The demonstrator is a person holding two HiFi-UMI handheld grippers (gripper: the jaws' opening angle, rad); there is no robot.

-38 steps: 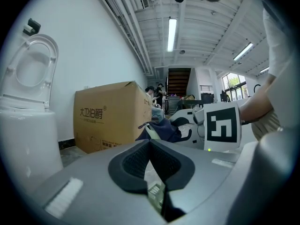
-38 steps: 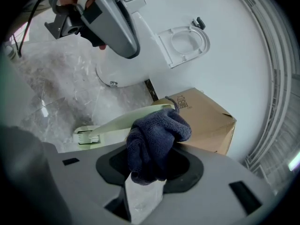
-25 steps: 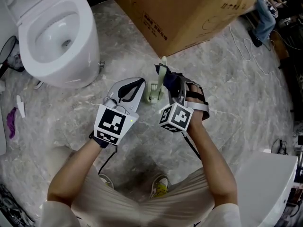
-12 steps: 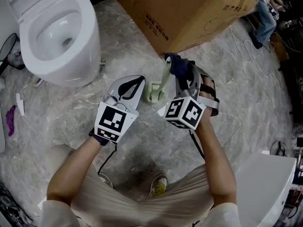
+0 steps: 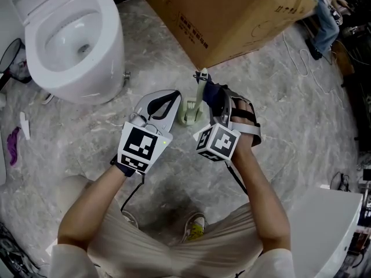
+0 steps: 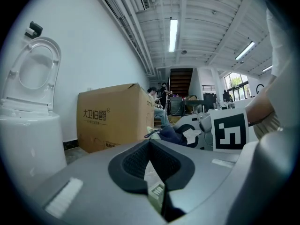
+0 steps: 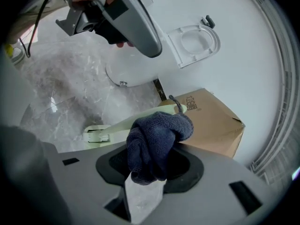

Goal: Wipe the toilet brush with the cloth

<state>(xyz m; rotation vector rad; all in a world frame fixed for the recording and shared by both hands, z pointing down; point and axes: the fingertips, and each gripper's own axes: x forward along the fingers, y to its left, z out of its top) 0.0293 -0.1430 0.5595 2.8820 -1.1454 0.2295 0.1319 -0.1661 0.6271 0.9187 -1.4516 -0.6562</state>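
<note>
1. Marble floor (image 5: 290, 132) — the toilet brush (image 5: 197, 94) stands on it, handle rising from its foot.
2. Right gripper (image 5: 215, 100) clamps the cloth (image 7: 157, 135) against the handle's top; the wipe likely runs downward.
3. Left gripper (image 5: 173, 97) — jaws together, just beside the foot.

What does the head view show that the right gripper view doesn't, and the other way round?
Only the head view: the two marker cubes and a purple scrap. Only the right gripper view: the right gripper with its jaws shut on the cloth, close up. Both: the cloth, the toilet brush, the box, the toilet, the left gripper.
</note>
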